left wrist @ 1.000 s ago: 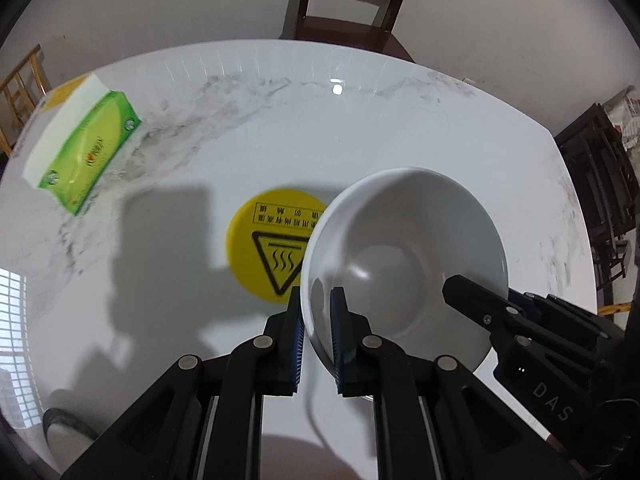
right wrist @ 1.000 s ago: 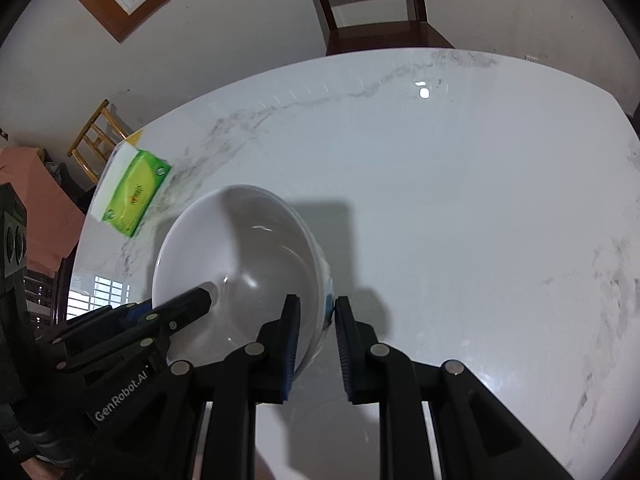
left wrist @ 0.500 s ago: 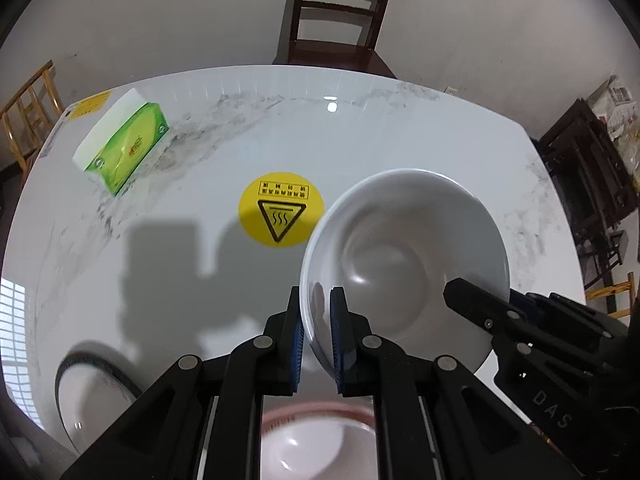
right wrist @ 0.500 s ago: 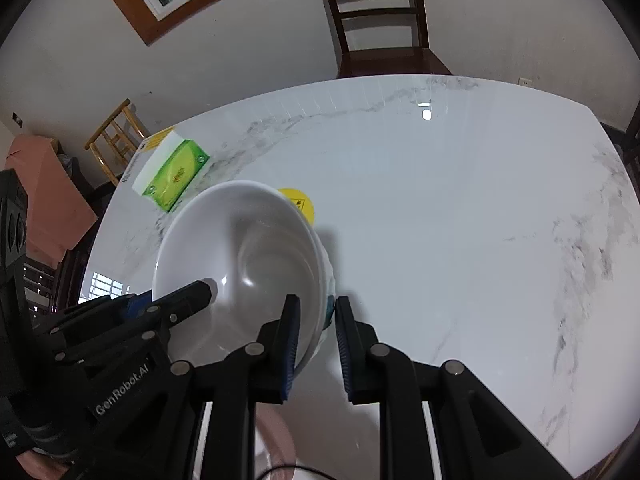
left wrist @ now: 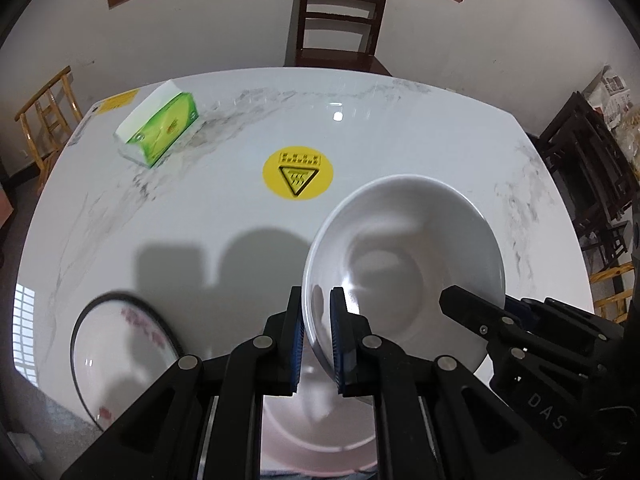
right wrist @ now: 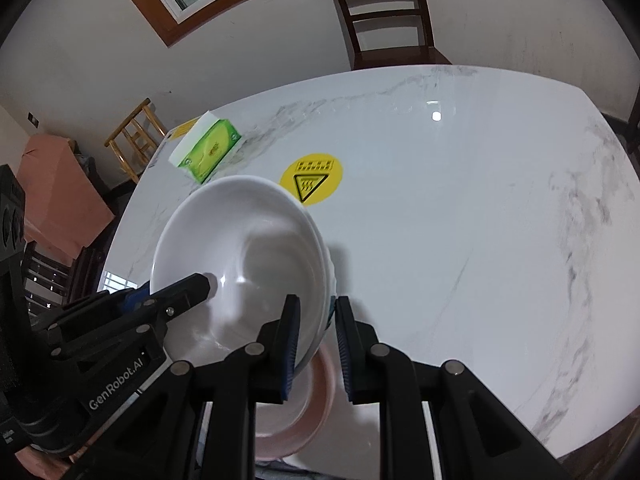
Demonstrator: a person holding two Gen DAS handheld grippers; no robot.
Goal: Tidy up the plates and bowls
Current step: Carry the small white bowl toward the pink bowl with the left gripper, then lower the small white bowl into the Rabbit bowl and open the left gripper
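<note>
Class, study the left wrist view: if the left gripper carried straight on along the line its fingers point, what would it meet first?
The left gripper already clamps the white bowl's rim, so the bowl leads. Beyond it, probably bare marble tabletop; depth is unclear.

Plain white bowl (left wrist: 404, 264), centre right. White table (left wrist: 400, 128) with grey marbling. Yellow round sticker (left wrist: 297, 173), centre, bearing a black triangle. Green-and-white tissue box (left wrist: 160, 130), upper left. Black-rimmed plate (left wrist: 120, 356) with red markings, lower left. Pink-rimmed bowl (right wrist: 316, 396), bottom centre.
</note>
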